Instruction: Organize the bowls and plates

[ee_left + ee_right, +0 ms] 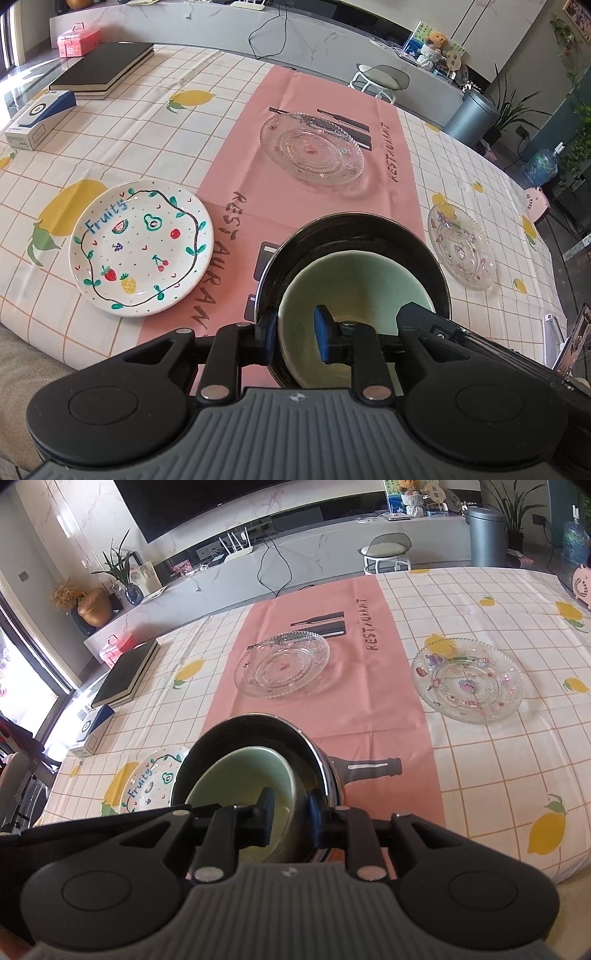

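On the pink runner, green bowl (347,291) sits nested in black bowl (354,236); left gripper (295,332) and right gripper (291,812) straddle opposite rims, jaws slightly spread, not pinching.

Fruit plate (149,782) half behind bowl (255,771)

1. The left gripper (295,334) points steeply down, its jaws parted a little, one blue pad (322,334) inside a bowl's rim and the other outside; contact is unclear.
2. The right gripper (291,818) angles down likewise, jaws slightly apart, straddling the rim opposite.
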A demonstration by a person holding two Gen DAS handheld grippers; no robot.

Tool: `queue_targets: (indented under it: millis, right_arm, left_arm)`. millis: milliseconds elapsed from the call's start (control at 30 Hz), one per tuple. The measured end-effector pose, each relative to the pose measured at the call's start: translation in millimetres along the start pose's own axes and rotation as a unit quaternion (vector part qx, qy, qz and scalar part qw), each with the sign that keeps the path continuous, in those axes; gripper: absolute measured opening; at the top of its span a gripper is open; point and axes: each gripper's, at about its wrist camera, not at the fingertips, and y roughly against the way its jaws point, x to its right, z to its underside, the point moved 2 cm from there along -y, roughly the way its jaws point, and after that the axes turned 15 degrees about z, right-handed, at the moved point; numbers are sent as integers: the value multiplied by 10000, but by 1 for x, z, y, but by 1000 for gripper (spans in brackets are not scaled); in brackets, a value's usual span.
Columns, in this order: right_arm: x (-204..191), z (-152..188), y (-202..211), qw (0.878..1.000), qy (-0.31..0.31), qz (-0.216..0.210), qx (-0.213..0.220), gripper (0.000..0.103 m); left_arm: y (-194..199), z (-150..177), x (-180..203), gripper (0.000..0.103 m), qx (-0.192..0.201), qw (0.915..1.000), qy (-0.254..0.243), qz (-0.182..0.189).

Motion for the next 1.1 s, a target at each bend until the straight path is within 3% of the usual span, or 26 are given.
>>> queue_targets:
  millis: [233, 333, 467, 567, 600, 633, 767, 867, 967, 1100]
  right_arm:
    - [4, -9, 14, 9994, 8, -16, 344, 31]
    - [9, -13, 17, 9992, -40, -25, 396, 31]
    - [16, -17, 22, 9988, -91, -21, 473, 38]
    - [23, -21, 24, 9984, -132, 35, 540, 47]
    - [25, -21, 24, 9983, -162, 66, 557, 52]
    - [28, -22, 24, 9982, -193, 77, 564, 60]
    - [36, -22, 17, 9983, -312, 106, 482, 67]
    - [36, -19, 5, 9990, -313, 79, 309, 70]
    - [34, -11, -12, 9995, -306, 89, 10, 70]
    - [30, -1, -33, 9991, -286, 181, -265, 59]
  left_arm:
    - [5, -2, 10, 31, 220, 9994, -194, 204]
    - [8, -4, 14, 40, 217, 9993, -210, 202]
    - [16, -4, 17, 55, 289, 9988, -262, 302]
    - [33, -6, 24, 74, 412, 9973, -576, 167]
    - [38, -6, 24, 84, 485, 9962, -705, 156]
    - [44, -7, 24, 87, 559, 9949, -817, 168]
    - [50, -9, 14, 90, 675, 9951, -705, 161]
    - [26, -9, 2, 90, 234, 9984, -519, -70]
    - [5, -1, -3, 87, -40, 9982, -604, 14]
    - [-13, 3, -12, 87, -79, 9989, -429, -187]
